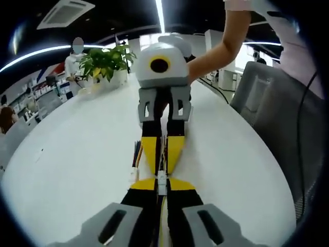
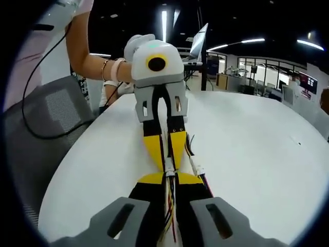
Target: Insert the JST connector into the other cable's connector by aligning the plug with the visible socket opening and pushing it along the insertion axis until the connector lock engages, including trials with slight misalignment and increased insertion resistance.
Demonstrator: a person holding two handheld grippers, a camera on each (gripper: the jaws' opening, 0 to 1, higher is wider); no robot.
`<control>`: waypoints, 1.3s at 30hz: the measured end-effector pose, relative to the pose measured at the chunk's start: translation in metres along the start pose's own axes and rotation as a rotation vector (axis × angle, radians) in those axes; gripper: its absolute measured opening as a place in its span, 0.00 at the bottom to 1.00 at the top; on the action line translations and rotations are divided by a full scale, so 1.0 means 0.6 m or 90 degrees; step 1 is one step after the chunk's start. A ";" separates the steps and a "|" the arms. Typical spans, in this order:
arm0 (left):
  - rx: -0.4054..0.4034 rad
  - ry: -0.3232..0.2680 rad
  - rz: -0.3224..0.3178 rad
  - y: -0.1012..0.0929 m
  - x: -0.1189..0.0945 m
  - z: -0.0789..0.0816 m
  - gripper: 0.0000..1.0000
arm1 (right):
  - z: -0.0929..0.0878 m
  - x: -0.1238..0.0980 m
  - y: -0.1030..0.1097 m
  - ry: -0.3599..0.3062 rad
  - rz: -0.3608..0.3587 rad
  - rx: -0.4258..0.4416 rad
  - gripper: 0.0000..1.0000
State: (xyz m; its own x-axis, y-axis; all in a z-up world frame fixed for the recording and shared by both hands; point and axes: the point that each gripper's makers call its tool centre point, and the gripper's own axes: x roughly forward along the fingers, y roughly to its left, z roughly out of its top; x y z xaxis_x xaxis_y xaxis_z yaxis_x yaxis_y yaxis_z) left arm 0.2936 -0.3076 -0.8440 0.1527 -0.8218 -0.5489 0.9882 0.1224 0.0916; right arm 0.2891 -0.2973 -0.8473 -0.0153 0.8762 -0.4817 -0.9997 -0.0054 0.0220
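White table point(image 1: 77, 154) w/ potted plant point(image 1: 105, 64), grey chair point(image 2: 36, 128).

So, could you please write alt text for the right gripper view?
The right gripper and left gripper meet tip to tip over a white table, each shut on a wired cable, with the white connectors joined between them. A spare cable lies alongside.

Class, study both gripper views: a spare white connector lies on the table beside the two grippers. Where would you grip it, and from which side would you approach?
Grip the spare white connector across its plastic housing, not its coloured wires. It lies flat on the white table beside the meeting grippers, wires trailing off one end. Coming from above looks best, jaws spanning the housing's sides, away from the wires.
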 end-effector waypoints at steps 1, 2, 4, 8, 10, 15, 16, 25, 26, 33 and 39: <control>-0.002 0.000 -0.001 0.000 0.000 0.000 0.00 | -0.001 0.000 0.001 0.001 0.001 0.001 0.03; -0.002 0.001 -0.001 -0.001 0.000 -0.001 0.00 | -0.001 0.001 0.001 0.002 0.001 -0.001 0.03; -0.004 0.001 -0.001 -0.001 0.000 -0.001 0.00 | -0.001 0.001 0.002 0.001 0.001 0.003 0.03; -0.007 -0.001 0.001 -0.003 -0.002 -0.001 0.00 | -0.001 0.002 0.003 -0.001 0.004 0.008 0.03; -0.003 -0.001 0.002 -0.003 -0.002 -0.001 0.00 | -0.001 0.002 0.004 -0.001 0.004 0.005 0.04; 0.009 0.002 0.006 -0.004 -0.001 0.000 0.00 | -0.002 0.001 0.003 -0.002 0.003 0.012 0.04; 0.007 0.002 0.006 -0.004 -0.001 0.000 0.00 | -0.004 0.002 0.002 0.003 0.003 0.016 0.04; -0.007 0.009 0.017 0.000 -0.004 -0.003 0.00 | -0.003 0.000 -0.002 0.002 -0.005 0.015 0.04; -0.007 0.011 0.019 0.001 -0.005 -0.003 0.02 | -0.003 0.000 -0.003 0.002 -0.006 0.014 0.04; -0.014 0.012 0.026 0.004 -0.007 -0.004 0.07 | -0.005 -0.001 -0.003 0.002 -0.011 0.016 0.04; -0.014 0.016 0.027 0.002 -0.006 -0.004 0.08 | -0.008 -0.005 -0.002 -0.001 -0.014 0.030 0.04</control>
State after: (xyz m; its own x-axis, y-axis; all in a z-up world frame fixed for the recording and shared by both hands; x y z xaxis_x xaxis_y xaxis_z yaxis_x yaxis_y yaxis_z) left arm 0.2942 -0.3029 -0.8439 0.1938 -0.8019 -0.5652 0.9809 0.1684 0.0973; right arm 0.2901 -0.3025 -0.8502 0.0060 0.8763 -0.4818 -0.9979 0.0363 0.0535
